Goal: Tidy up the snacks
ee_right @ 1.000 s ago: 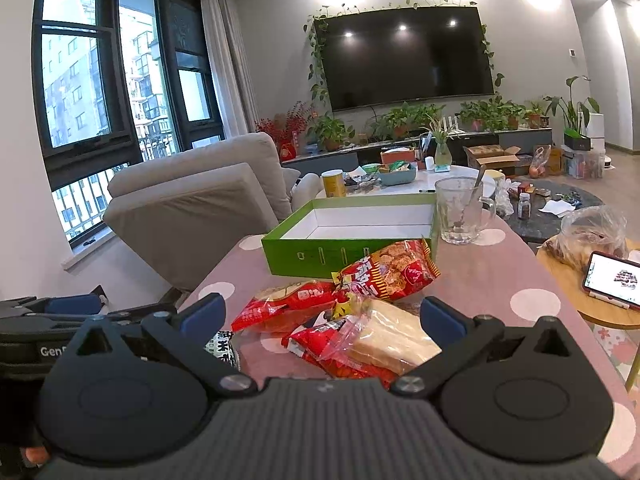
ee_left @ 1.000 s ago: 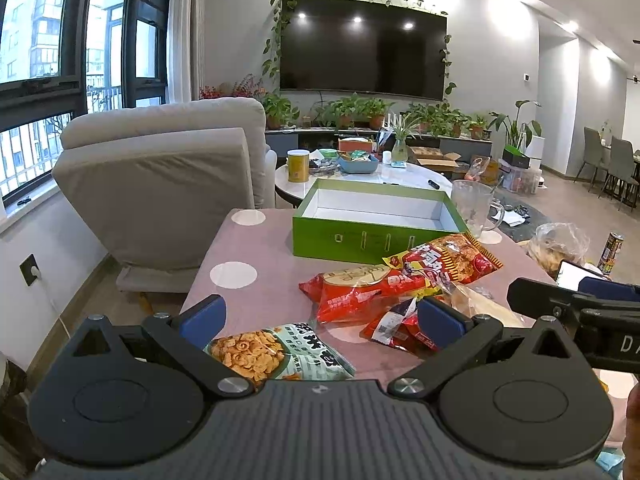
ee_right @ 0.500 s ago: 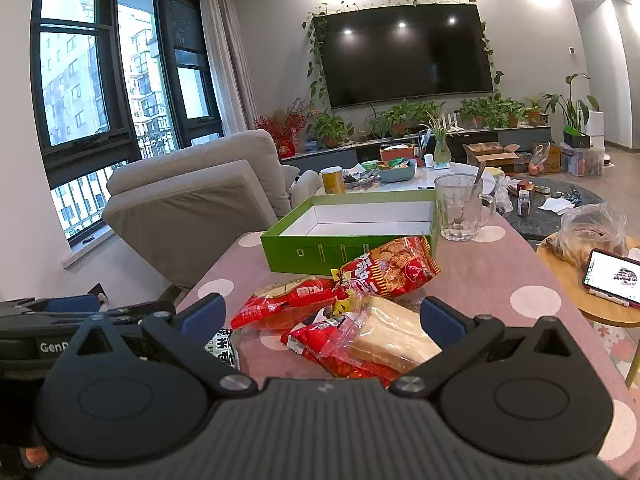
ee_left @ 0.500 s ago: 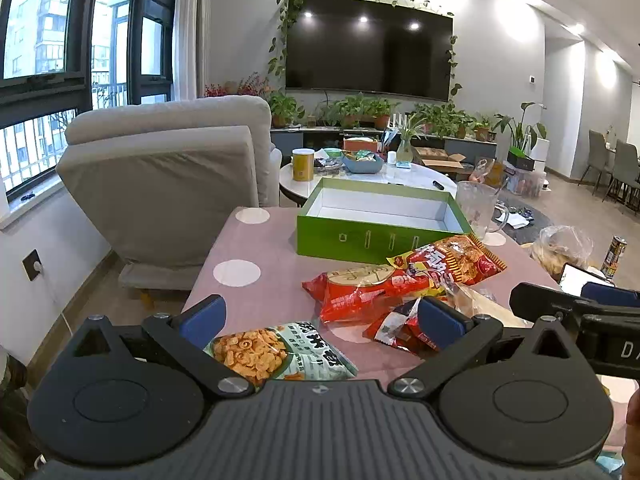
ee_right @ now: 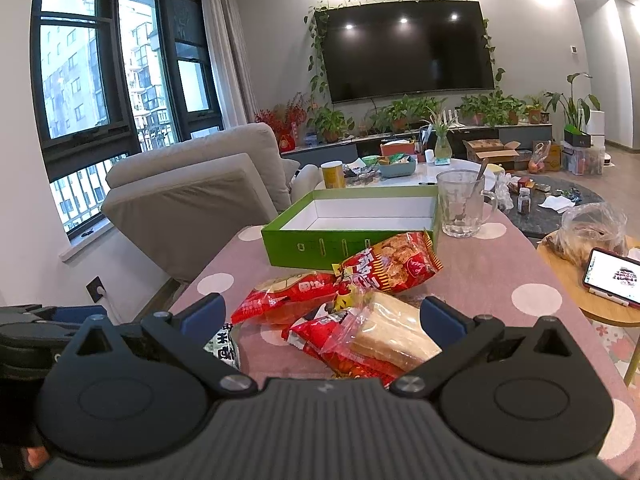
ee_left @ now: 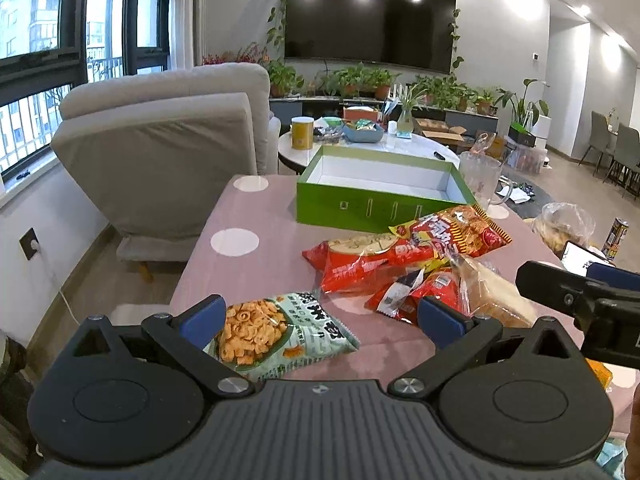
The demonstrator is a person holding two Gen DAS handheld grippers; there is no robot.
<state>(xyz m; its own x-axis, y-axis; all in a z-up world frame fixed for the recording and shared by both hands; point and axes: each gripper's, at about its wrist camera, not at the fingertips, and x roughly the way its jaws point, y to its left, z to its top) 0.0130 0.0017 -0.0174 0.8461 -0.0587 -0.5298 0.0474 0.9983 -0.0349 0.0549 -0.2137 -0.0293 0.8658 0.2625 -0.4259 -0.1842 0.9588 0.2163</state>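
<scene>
An empty green box (ee_left: 380,196) with a white inside stands at the far side of the pink dotted table (ee_left: 256,216); it also shows in the right wrist view (ee_right: 344,236). Several snack packs lie in front of it: a pale green pack of orange crisps (ee_left: 276,332), a long red pack (ee_left: 360,260), a red and yellow pack (ee_left: 452,232) and a clear wrapped sandwich (ee_right: 392,336). My left gripper (ee_left: 320,316) is open above the green pack. My right gripper (ee_right: 320,316) is open above the sandwich and red packs.
A glass mug (ee_right: 460,204) stands right of the box. A grey armchair (ee_left: 160,152) is left of the table. A small wooden side table (ee_right: 580,280) with a phone (ee_right: 612,276) and a plastic bag stands at the right. A round white table with clutter stands behind.
Both grippers stay open and have shifted only slightly; the view has dropped a little toward the snacks. Nothing on the table has moved.
</scene>
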